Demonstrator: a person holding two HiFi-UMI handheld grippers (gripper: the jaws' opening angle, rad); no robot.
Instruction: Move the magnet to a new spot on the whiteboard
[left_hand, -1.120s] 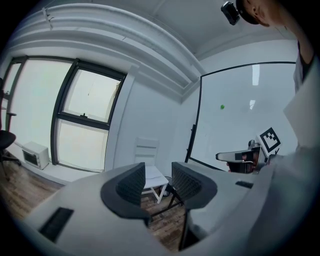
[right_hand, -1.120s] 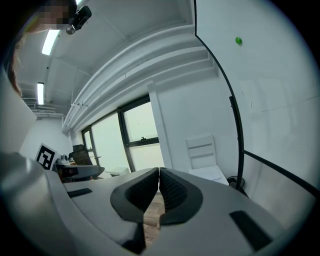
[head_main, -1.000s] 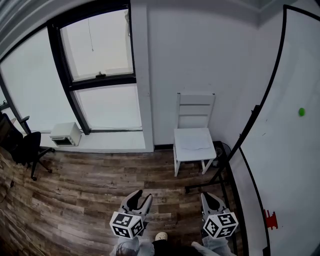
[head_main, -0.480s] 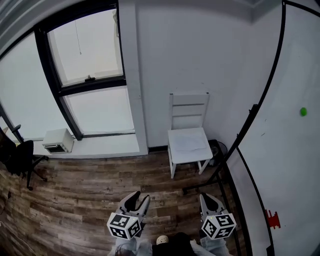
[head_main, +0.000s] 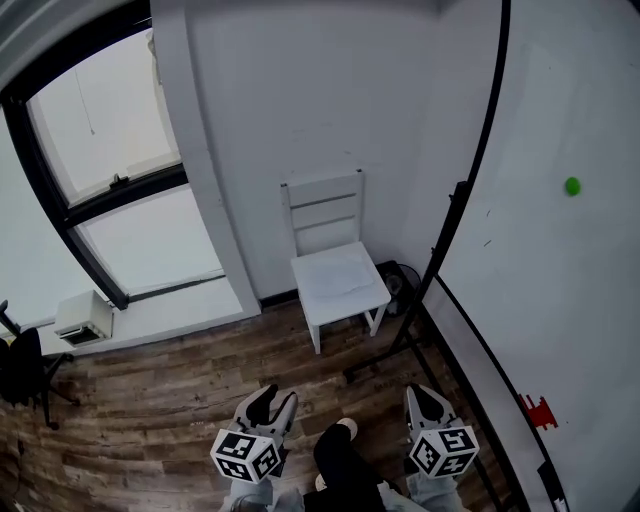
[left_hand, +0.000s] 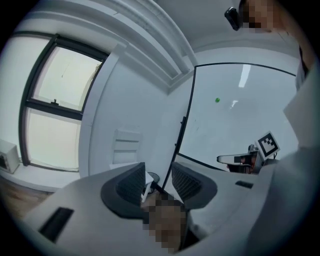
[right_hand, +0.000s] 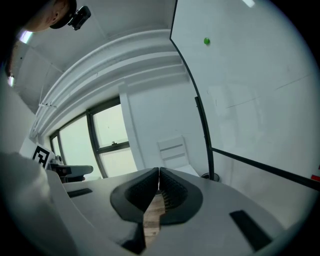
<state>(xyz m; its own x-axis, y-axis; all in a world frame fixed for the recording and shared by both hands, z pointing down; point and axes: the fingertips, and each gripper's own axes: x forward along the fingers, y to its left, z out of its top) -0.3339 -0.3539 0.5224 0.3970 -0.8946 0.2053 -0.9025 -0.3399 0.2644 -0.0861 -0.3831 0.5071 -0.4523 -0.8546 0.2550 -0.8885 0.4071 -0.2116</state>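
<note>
Since a second ago your view has swung toward the whiteboard (head_main: 560, 300). It now fills the right of the head view, while the chair (head_main: 335, 275) and the window (head_main: 110, 220) have slid left. A leg (head_main: 345, 470) now shows between the grippers, so you look to be stepping in as well as turning.

The magnet (head_main: 572, 185), a small green dot, sits high on the whiteboard. It is well in from the black left edge and well above a red object (head_main: 538, 411) near the bottom edge. Its place on the board looks unchanged.

The left gripper (head_main: 277, 400) is low at the bottom of the head view, with its fingers released and nothing between them. The right gripper (head_main: 422, 392) is also low, with its fingers clenched together on nothing.

Judgement: this is the approach only, and the magnet is untouched and well apart from both grippers. The left one is ready to take it. The right would need to open first. Either has to be raised a good way to reach the magnet.
</note>
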